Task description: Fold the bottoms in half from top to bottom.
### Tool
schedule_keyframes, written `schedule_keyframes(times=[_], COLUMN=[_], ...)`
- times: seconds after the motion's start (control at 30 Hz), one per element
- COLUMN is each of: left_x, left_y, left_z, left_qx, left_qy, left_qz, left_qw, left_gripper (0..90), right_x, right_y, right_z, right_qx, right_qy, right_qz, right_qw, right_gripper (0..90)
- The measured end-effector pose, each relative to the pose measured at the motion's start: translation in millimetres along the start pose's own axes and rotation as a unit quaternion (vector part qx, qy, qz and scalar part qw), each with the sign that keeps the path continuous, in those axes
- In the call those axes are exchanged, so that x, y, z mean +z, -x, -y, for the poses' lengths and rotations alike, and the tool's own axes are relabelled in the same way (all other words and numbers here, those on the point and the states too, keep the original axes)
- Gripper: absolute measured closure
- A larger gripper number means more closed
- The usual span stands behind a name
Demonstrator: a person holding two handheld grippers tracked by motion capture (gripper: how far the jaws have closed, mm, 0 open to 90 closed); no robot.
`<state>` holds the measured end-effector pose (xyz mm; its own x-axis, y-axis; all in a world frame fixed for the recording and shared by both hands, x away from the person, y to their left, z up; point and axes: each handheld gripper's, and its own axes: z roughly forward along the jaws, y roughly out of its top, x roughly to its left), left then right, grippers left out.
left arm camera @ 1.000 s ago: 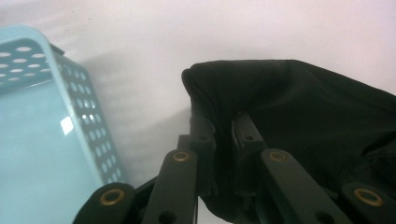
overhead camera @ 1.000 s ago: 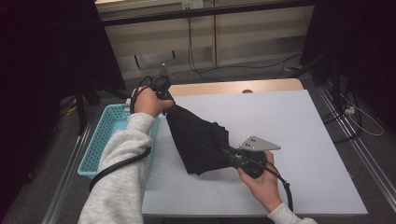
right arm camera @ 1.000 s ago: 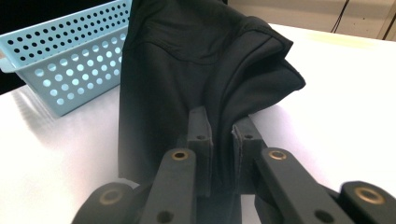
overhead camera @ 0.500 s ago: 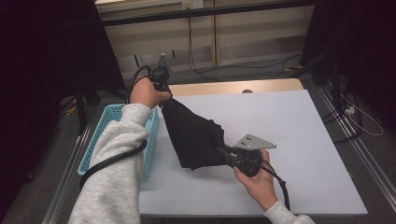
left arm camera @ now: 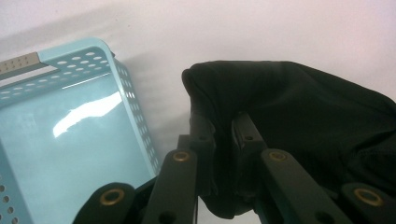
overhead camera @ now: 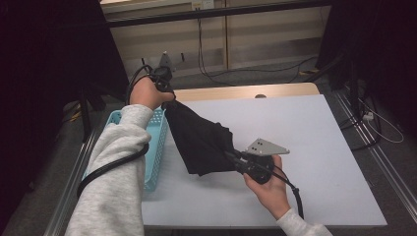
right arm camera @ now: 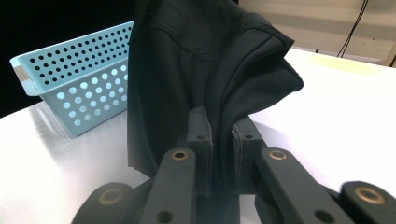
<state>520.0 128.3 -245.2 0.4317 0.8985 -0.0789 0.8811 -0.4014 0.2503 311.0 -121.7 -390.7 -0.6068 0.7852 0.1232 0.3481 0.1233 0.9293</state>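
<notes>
Right gripper: lower centre of the high view, in the person's right hand; its jaws are pinched nearly together on a fold of the black cloth, as the right gripper view shows close up.
Black cloth: centre of the high view, stretched between the two grippers, sloping from upper left down to lower right, its lower folds hanging over the white table.
Basket: light blue and perforated, left of centre, just beside the cloth on the table's left edge.
Left gripper: upper left of the high view, raised in the left hand; its jaws are clamped nearly closed on the cloth's upper end.
Left sleeve: grey, rising from the bottom left.
</notes>
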Motion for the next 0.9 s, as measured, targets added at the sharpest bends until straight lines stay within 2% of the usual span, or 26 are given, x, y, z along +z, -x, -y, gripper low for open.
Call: schedule_keyframes(times=[0.27, 0.53, 0.9], left_x=[-4.7, -10.6, -18.6], left_y=[-3.0, -4.8, -7.3], left_z=[-0.1, -0.9, -1.6], left_qx=[-0.007, -0.005, -0.007], left_qy=[0.002, -0.001, -0.006], left_qz=[-0.002, -0.007, -0.011], left_qw=[1.0000, 1.0000, 0.9999], left_gripper=[81.9, 81.9, 81.9], right_x=[1.6, 3.9, 3.4], right_y=[0.2, -3.5, -12.5], right_z=[-5.6, -7.8, -15.3], right_qx=[0.002, 0.001, 0.001], right_qy=[0.004, 0.006, 0.014], right_qz=[-0.004, -0.008, -0.016], right_qw=[1.0000, 0.9999, 0.9998], right_gripper=[81.0, 81.0, 81.0])
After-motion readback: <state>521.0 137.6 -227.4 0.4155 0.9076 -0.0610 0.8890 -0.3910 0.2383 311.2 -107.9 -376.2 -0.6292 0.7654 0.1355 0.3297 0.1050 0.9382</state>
